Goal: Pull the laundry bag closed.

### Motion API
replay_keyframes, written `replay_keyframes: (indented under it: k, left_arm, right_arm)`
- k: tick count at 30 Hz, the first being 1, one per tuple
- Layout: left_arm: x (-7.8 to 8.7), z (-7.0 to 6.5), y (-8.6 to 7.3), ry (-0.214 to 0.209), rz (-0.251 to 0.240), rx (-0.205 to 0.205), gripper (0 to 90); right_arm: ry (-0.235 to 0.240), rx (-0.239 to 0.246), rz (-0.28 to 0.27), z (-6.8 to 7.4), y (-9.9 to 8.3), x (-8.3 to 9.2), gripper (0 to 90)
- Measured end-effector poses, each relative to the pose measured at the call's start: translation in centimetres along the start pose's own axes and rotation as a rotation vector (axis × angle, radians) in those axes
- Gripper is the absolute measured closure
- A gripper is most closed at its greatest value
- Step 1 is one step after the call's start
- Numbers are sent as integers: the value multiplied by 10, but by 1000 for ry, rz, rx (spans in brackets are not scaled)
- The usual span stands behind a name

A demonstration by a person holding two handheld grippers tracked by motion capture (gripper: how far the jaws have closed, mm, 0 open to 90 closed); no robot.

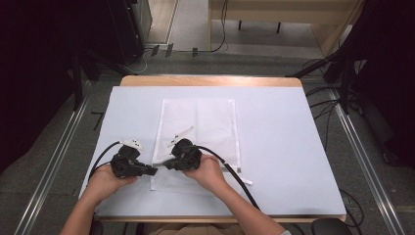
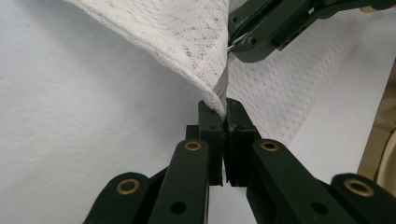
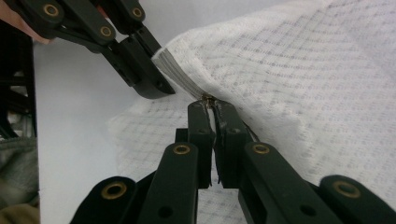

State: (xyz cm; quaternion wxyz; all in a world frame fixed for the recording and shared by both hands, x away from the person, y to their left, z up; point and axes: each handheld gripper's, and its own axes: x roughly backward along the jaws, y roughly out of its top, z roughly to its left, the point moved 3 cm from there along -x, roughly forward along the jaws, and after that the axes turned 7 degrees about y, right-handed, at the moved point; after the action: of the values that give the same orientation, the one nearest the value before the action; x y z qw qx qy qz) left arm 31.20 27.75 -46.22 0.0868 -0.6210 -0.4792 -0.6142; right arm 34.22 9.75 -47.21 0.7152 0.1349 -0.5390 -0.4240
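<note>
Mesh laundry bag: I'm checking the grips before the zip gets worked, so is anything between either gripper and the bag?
Nothing visible. The left gripper is shut on the zipper edge at a corner of the white mesh laundry bag, and the right gripper is shut on the small metal zipper pull beside it.

A pale blue sheet (image 1: 284, 147) covers most of the table (image 1: 210, 81), w/ a strip of bare wood showing along the far edge. Grey floor (image 1: 58, 161) lies around it. Metal rails (image 1: 54, 156) run along the floor at left & right of the table. Black cables (image 1: 323, 105) lie on the floor at the right, near a dark stand (image 1: 342, 73). Far back stands a wooden bench (image 1: 274, 14), w/ a cable (image 1: 222, 29) hanging beside its left leg. Dark equipment (image 1: 122, 29) stands at the back left.
</note>
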Motion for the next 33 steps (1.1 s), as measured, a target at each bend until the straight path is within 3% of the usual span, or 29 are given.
replay_keyframes:
  k: [14, 23, 33]
  left_arm:
    - [-1, 1, -1, -8, 10, -4, 882]
    - [0, 0, -1, -14, 4, -4, 881]
    - [1, 0, -1, -18, 3, -9, 881]
  right_arm:
    - [-9, -35, 14, -8, -7, 8, 884]
    - [-32, -26, 29, -10, -10, 13, 884]
    - [-27, -34, 46, -12, -13, 20, 884]
